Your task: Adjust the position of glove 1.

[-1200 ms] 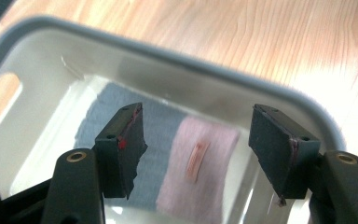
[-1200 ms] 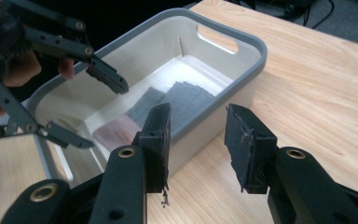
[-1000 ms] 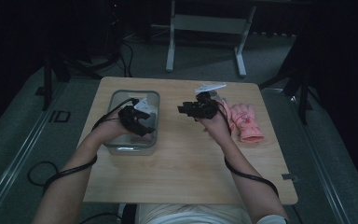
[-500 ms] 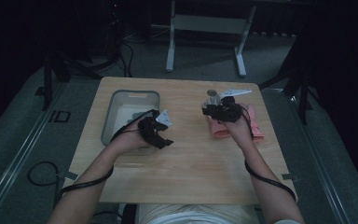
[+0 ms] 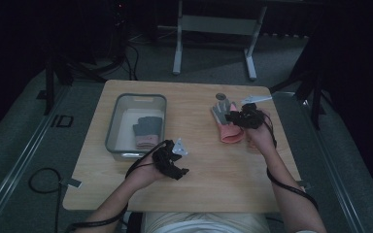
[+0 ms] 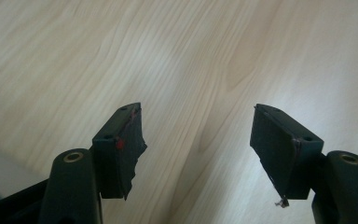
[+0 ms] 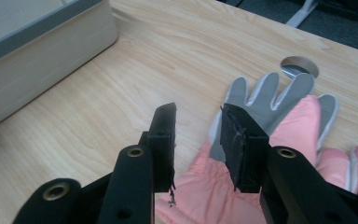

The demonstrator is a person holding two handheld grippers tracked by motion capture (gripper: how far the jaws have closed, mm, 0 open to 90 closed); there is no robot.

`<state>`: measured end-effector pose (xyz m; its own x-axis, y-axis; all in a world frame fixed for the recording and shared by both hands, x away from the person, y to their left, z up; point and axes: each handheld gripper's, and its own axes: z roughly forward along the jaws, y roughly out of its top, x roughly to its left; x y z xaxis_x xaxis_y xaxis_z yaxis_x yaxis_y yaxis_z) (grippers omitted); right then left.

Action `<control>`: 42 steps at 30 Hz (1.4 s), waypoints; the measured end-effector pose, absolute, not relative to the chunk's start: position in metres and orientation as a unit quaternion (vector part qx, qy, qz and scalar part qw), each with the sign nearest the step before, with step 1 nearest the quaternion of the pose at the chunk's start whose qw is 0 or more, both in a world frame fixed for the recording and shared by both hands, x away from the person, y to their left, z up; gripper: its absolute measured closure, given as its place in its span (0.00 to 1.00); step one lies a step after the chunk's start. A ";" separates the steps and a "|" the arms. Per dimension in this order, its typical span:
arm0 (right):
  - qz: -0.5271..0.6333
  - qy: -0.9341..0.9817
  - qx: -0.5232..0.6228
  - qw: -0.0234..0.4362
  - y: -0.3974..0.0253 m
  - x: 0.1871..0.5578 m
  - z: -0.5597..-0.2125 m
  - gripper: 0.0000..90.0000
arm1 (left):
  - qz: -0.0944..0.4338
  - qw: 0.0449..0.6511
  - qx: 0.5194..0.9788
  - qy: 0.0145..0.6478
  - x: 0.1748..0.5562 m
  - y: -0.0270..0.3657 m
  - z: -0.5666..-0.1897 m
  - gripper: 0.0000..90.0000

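Observation:
A pink glove with grey fingers [image 5: 226,130] lies flat on the right half of the wooden table [image 5: 199,194]. My right gripper [image 5: 234,116] hovers just over it. In the right gripper view this gripper [image 7: 198,109] is open with a narrow gap, above the glove [image 7: 289,126] at its left edge, and nothing is pinched. A second grey and pink glove [image 5: 147,130] lies inside the grey bin [image 5: 114,124]. My left gripper [image 5: 180,171] is near the table's front, and in its own view the left gripper [image 6: 198,108] is wide open over bare wood.
The bin [image 7: 42,42] stands on the left half of the table. A round metal cable hole [image 5: 220,96] sits just beyond the glove's fingertips, also seen as the hole [image 7: 299,66]. Dark floor and a metal stand [image 5: 213,29] lie behind the table.
My left gripper has drawn back from over the bin to the front middle of the table. My right gripper has moved right, onto the pink glove.

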<state>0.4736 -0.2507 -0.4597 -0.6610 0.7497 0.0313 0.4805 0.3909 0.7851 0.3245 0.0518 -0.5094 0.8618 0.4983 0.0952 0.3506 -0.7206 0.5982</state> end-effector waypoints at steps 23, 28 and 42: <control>0.347 0.824 0.405 0.190 -0.239 0.525 -0.503 0.70 | 0.177 0.323 0.855 0.366 0.285 0.047 -0.552 0.27; 0.304 0.836 0.417 0.186 -0.233 0.534 -0.518 0.72 | 0.178 0.335 0.850 0.366 0.283 0.048 -0.552 0.15; 0.288 0.826 0.457 0.165 -0.229 0.539 -0.533 0.95 | 0.154 0.355 0.858 0.338 0.281 0.041 -0.556 0.02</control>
<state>0.5391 -0.2285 -0.5329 -0.5287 0.8487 -0.0089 0.6592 0.4172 0.6257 0.2812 0.0415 -0.5560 0.7234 0.6900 0.0245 0.4712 -0.5194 0.7128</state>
